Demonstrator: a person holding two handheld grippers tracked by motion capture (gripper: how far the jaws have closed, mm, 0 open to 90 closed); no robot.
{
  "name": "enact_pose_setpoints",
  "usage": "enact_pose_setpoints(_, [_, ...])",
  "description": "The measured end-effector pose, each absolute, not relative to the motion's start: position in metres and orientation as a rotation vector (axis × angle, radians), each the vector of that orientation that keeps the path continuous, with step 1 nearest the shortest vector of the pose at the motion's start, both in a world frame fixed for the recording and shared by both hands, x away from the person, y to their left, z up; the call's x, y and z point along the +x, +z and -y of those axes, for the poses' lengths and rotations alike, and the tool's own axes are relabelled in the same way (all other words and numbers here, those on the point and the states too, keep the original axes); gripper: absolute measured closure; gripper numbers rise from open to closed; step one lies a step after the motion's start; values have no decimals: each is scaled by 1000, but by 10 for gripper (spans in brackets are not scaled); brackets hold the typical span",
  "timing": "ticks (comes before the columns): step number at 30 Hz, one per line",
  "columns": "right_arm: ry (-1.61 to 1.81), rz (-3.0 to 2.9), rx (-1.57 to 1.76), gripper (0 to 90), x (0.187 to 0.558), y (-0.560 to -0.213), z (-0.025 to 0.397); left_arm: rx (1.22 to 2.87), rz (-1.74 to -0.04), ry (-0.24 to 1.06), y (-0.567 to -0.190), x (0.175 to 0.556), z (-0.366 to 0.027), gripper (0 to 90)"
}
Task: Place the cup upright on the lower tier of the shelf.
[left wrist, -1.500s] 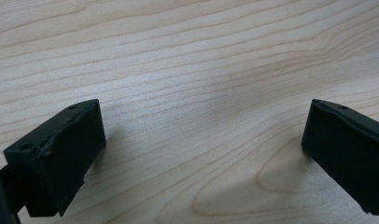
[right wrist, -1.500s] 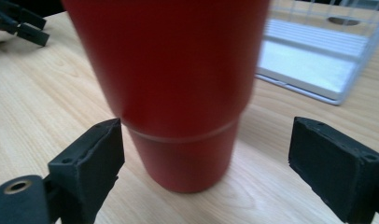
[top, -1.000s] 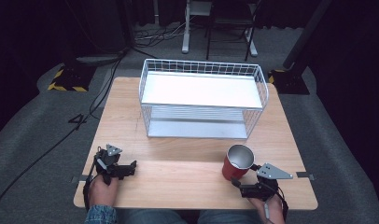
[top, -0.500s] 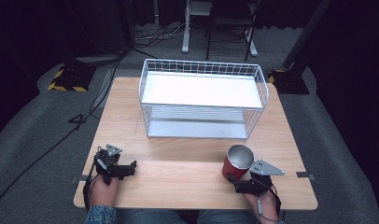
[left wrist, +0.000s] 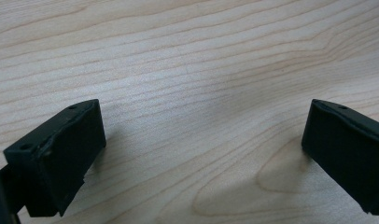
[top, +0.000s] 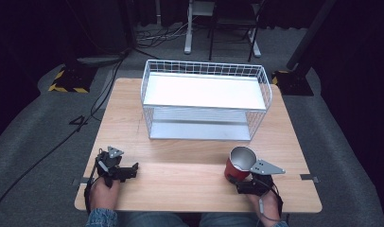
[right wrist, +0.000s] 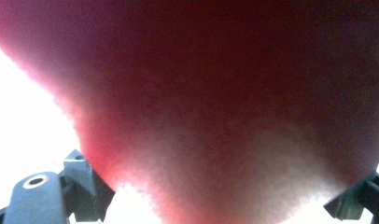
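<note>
A red cup (top: pixel 240 165) with a silvery metal inside stands just in front of the right gripper (top: pixel 249 185), which is black with a grey plate. The left gripper (top: pixel 126 171) is black too. The table (top: pixel 195 156) is pale wood-grain, the wire basket (top: pixel 205 100) white.

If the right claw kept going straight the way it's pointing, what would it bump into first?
The red cup. The right claw points at it from close behind, and the right gripper view has red right in front of the lens. Whether they already touch is unclear.
</note>
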State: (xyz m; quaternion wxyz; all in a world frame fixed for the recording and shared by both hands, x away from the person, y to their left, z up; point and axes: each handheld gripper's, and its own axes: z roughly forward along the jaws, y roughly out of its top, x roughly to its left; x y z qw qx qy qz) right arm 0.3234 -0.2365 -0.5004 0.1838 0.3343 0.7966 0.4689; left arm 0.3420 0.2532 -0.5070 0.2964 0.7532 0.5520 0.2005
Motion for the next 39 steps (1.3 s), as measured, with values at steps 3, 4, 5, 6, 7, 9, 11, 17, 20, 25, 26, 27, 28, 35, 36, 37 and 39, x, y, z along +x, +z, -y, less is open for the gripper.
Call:
enact_pose_setpoints(3, [1326, -2258, 952, 161, 325, -501, 237, 2003, -1468, 533, -507, 342, -253, 0])
enact_pose_setpoints(4, [1329, -2268, 958, 161, 326, -501, 237, 2003, -1468, 533, -507, 342, -253, 0])
enact_pose_setpoints(5, [1332, -2272, 964, 160, 327, -501, 237, 2003, -1468, 533, -507, 342, -253, 0])
enact_pose_setpoints(6, [1336, -2275, 968, 160, 327, -501, 238, 2003, -1468, 533, -507, 342, -253, 0])
enact_pose_setpoints(7, [1337, -2278, 972, 160, 327, -501, 238, 2003, -1468, 533, -507, 342, -253, 0])
enact_pose_setpoints(9, [1336, -2278, 973, 162, 327, -501, 238, 2003, -1468, 534, -507, 342, -253, 0])
enact_pose_setpoints(11, [1326, -2272, 967, 167, 327, -501, 237, 2003, -1468, 533, -507, 342, -253, 0])
enact_pose_setpoints(17, [1317, -2261, 961, 172, 325, -501, 236, 2003, -1468, 533, -507, 342, -253, 0])
enact_pose_setpoints(20, [1313, -2257, 960, 173, 325, -501, 236, 2003, -1468, 533, -507, 342, -253, 0])
enact_pose_setpoints(25, [1308, -2243, 954, 174, 323, -500, 235, 2003, -1468, 533, -507, 342, -253, 0])
enact_pose_setpoints(26, [1312, -2237, 953, 174, 323, -500, 236, 2002, -1468, 533, -507, 342, -253, 0])
enact_pose_setpoints(27, [1319, -2233, 957, 174, 323, -500, 236, 2003, -1468, 533, -507, 342, -253, 0])
enact_pose_setpoints(28, [1325, -2230, 963, 174, 323, -500, 237, 2003, -1468, 533, -507, 342, -253, 0])
enact_pose_setpoints(35, [1332, -2217, 954, 175, 323, -492, 237, 2002, -1468, 533, -507, 342, -253, 0])
enact_pose_setpoints(36, [1333, -2217, 947, 175, 324, -489, 237, 2003, -1468, 533, -507, 342, -253, 0])
enact_pose_setpoints(37, [1333, -2217, 942, 175, 325, -487, 236, 2003, -1468, 533, -507, 342, -253, 0])
enact_pose_setpoints(39, [1333, -2217, 932, 174, 326, -483, 234, 2003, -1468, 533, -507, 342, -253, 0])
